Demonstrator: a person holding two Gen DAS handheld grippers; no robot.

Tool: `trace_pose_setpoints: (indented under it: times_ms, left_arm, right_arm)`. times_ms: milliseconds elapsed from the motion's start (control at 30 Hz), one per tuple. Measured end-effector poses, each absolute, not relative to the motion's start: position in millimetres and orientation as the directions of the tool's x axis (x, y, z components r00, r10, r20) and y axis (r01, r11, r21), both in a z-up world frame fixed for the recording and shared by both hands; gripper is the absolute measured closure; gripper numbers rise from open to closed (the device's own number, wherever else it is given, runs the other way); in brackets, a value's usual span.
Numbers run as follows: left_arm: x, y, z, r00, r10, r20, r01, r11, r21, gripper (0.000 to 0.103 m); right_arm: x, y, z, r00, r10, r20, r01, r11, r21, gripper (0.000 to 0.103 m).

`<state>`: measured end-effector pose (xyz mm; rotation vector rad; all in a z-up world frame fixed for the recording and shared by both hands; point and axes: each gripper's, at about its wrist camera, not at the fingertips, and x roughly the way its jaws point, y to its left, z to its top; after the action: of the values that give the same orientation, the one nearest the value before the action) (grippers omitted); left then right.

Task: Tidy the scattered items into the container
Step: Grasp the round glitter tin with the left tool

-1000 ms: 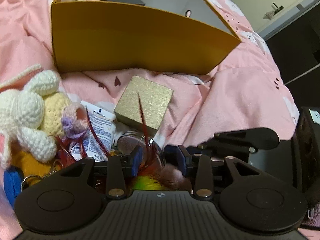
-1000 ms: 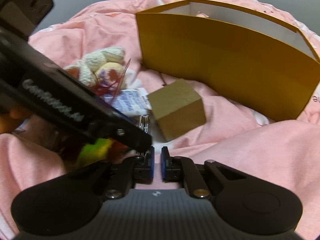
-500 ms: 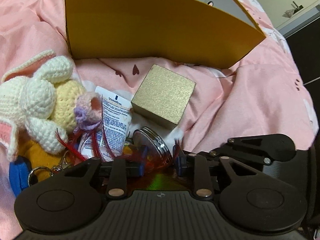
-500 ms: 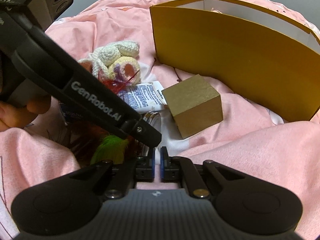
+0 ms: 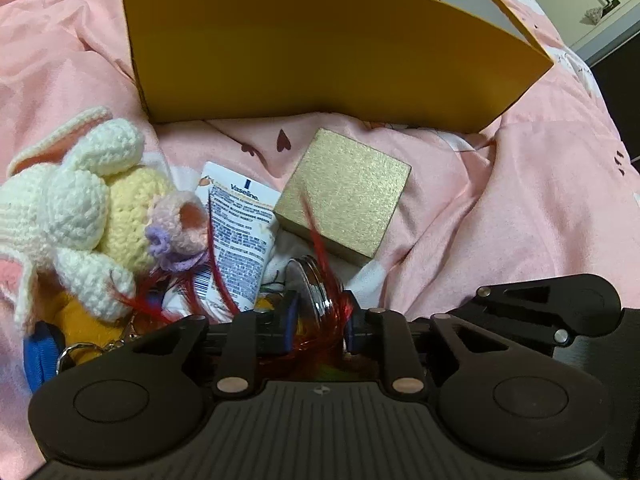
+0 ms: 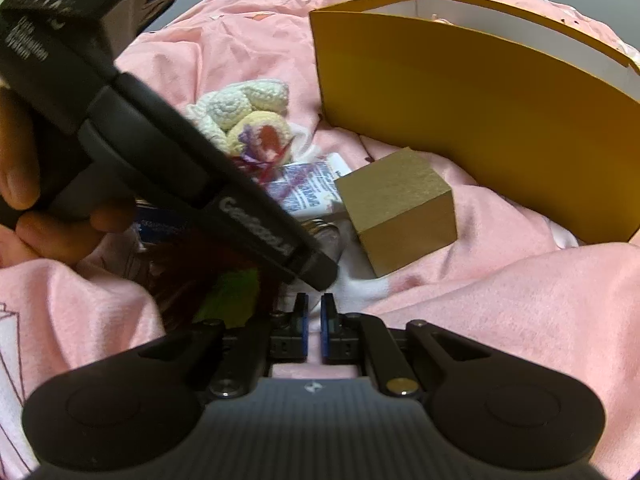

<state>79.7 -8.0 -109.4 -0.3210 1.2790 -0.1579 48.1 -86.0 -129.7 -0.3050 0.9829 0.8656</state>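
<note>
Feather toy [image 5: 320,344] pickup under way

We are closing the left tool [image 5: 318,326] around its red feathers; right tool [image 6: 315,320] waits shut, empty; next we lift toward the yellow container [image 5: 320,52]

One gold cube [image 5: 344,196], one tube [image 5: 240,236]

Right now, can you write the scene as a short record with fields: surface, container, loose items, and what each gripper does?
surface: pink blanket
container: yellow box, open on top, standing behind the items
loose items: gold cube, cream tube, crochet bunny, round tin, red feathers
left gripper: jaws closing around the round tin and red feathers; contact of the pads not clear
right gripper: shut, holding nothing, above the blanket
</note>
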Motion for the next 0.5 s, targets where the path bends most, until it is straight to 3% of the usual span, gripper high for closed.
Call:
trace_pose_setpoints:
  times_ms: [133, 333, 400, 500]
  left_arm:
    - [72.9, 2.5, -104.0, 0.318, -0.310, -0.896, -0.067, 0.935, -0.347, 0.088]
    - [61.9, 23.0, -83.3, 0.403, -0.354, -0.844, -0.070, 0.908, -0.414, 0.088]
    - [59.6, 30.1, -74.3, 0.439, -0.369, -0.819, -0.070, 0.895, -0.441, 0.088]
    - [57.9, 39.9, -60.7, 0.492, -0.383, -0.782, -0.074, 0.876, -0.476, 0.088]
  right_arm:
    - [50.4, -92.0, -124.9, 0.297, 0.491, -0.819, -0.731, 0.668, 0.135, 0.095]
    - [55.2, -100.5, -120.7, 0.344, 0.480, -0.807, -0.701, 0.703, 0.119, 0.092]
    - [56.7, -99.8, -119.8, 0.353, 0.479, -0.804, -0.701, 0.704, 0.112, 0.074]
    - [55.0, -99.2, -116.1, 0.373, 0.475, -0.797, -0.708, 0.701, 0.087, 0.069]
